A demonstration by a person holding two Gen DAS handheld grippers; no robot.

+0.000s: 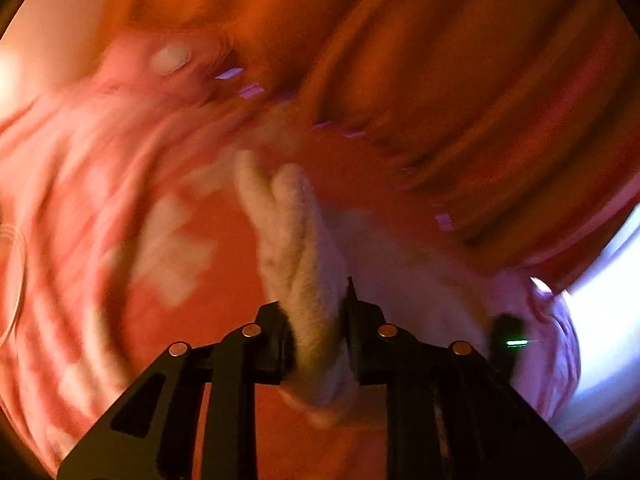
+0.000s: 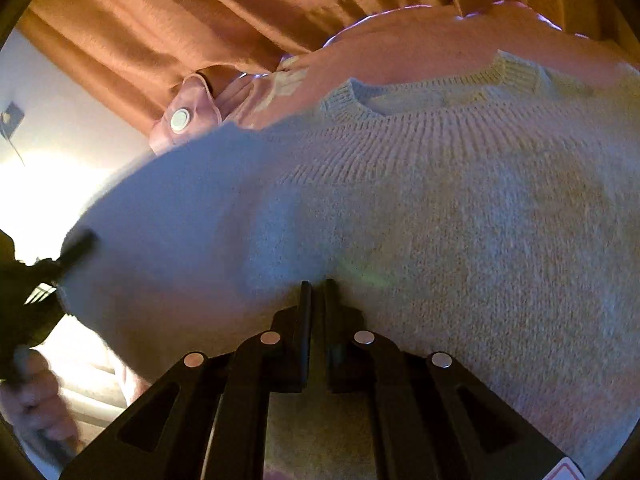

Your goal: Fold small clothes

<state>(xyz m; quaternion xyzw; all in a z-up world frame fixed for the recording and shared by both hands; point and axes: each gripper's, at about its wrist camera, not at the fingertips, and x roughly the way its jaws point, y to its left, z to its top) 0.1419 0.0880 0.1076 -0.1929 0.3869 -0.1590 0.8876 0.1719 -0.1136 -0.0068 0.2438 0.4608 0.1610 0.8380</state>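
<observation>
Pinching a bunched fold of sweater (image 1: 304, 264), the left gripper (image 1: 316, 320) holds it raised. Right gripper (image 2: 318, 300), pressed together, sits on the sweater's near hem. Knit seems soft, light, stretchy; grip ribbed edges.

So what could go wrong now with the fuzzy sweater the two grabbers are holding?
1. The left gripper pinches only a thin bunched fold of the sweater, and that view is blurred, so the knit might slip out.
2. The right gripper is shut right at the sweater's edge; a tug could stretch the knit or lose it.
3. The pink patterned cloth underneath could get dragged and rumpled.
</observation>
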